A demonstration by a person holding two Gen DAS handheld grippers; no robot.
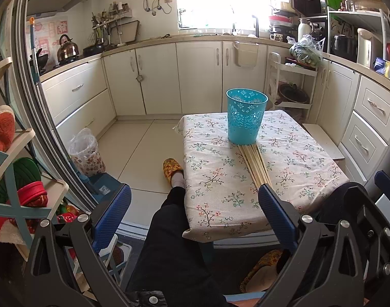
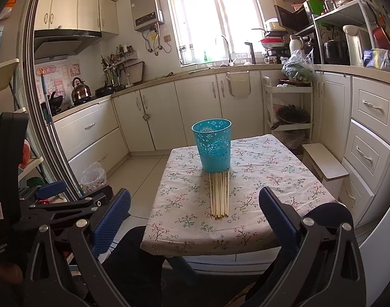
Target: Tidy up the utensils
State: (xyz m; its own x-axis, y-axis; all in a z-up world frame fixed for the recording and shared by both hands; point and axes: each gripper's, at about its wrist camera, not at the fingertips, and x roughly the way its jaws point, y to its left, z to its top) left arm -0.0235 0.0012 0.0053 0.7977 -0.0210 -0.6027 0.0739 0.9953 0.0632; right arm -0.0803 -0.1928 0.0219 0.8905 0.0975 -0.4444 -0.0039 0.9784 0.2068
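A turquoise perforated cup [image 1: 246, 116] [image 2: 213, 144] stands upright on a small table with a floral cloth [image 1: 220, 179] [image 2: 259, 179]. Several pale wooden chopsticks [image 1: 255, 165] [image 2: 219, 194] lie side by side on the cloth, their far ends against the cup's base. My left gripper [image 1: 195, 199] hangs open, held back from the table's near left edge. My right gripper [image 2: 195, 204] is open too, in front of the near edge with the chopsticks between its fingers' lines of sight. Both hold nothing.
A person's dark-trousered legs [image 1: 169, 243] and a yellow slipper [image 1: 172, 167] lie left of the table. A lined bin [image 1: 86, 153] stands on the floor. White cabinets ring the room; a low stool [image 2: 324, 163] and a trolley [image 2: 287, 107] stand right. A shoe rack [image 1: 18, 179] is at left.
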